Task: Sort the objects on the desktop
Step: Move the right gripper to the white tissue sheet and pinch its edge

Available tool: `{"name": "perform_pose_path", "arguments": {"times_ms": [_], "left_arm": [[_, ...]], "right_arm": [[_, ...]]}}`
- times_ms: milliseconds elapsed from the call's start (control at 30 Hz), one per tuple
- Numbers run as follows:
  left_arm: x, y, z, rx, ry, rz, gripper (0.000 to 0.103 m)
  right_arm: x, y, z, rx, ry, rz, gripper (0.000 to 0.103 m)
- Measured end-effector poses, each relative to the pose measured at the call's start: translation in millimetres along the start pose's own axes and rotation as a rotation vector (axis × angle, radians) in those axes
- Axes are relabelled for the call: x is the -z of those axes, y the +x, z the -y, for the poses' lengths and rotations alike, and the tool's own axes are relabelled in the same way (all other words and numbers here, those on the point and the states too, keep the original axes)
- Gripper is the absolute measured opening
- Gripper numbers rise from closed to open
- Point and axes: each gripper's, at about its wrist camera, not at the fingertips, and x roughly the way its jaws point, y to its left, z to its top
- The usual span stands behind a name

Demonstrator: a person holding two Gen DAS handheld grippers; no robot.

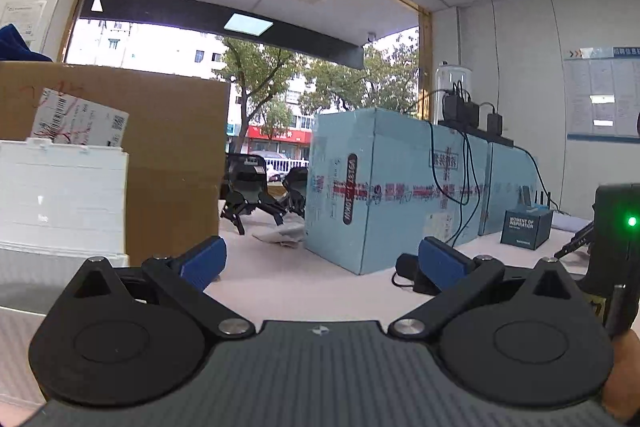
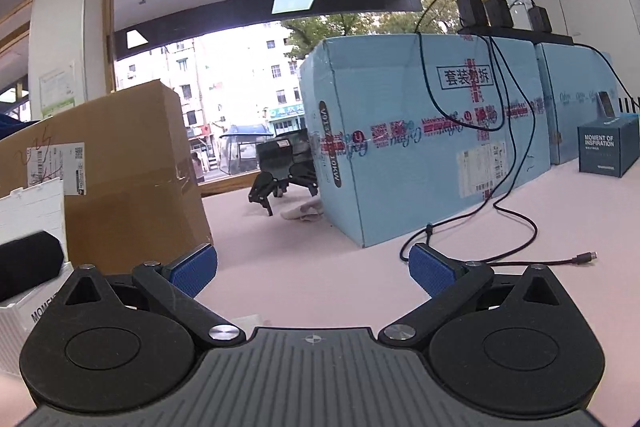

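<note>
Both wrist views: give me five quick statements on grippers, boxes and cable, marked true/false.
1. Both grippers are open and empty. True: the left gripper and right gripper have fingers spread with nothing between them.
2. The cable plug is plugged into a device. False: its loose end lies free on the table.
3. Black chargers sit on top of the blue carton. True.
4. The brown cardboard box stands right of the blue carton. False: it stands left of it.
5. The small dark box reads "MOMENT OF INSPIRATION". True.
</note>
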Motion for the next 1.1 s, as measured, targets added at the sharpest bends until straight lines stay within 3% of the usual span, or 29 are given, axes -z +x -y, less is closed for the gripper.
{"name": "perform_pose_path", "arguments": {"times_ms": [133,233,333,400,633,700,867,1100], "left_arm": [[19,16,-13,0.037,-0.02,-0.154,0.103],[20,32,-37,0.037,-0.203,-0.292,0.103],[27,43,-51,-0.003,-0.28,-0.372,0.103],[31,49,-51,-0.038,-0.257,-0.412,0.103],[43,61,-58,-0.089,-0.249,-0.498,0.103],[45,65,-60,-0.094,-0.252,-0.514,0.103],[45,66,-56,-0.096,-0.217,-0.52,0.103],[45,67,-56,-0.091,-0.219,-0.521,0.103]], "right_arm": [[1,8,16,0.001,0.043,-0.049,0.103],[4,17,24,-0.024,0.057,-0.099,0.103],[7,25,28,-0.056,0.063,-0.156,0.103],[6,32,28,-0.097,0.06,-0.196,0.103],[10,51,45,-0.216,0.146,-0.339,0.103],[11,56,51,-0.189,0.158,-0.365,0.103],[12,61,60,-0.227,0.183,-0.414,0.103],[18,58,48,-0.409,0.178,-0.508,0.103]]}}
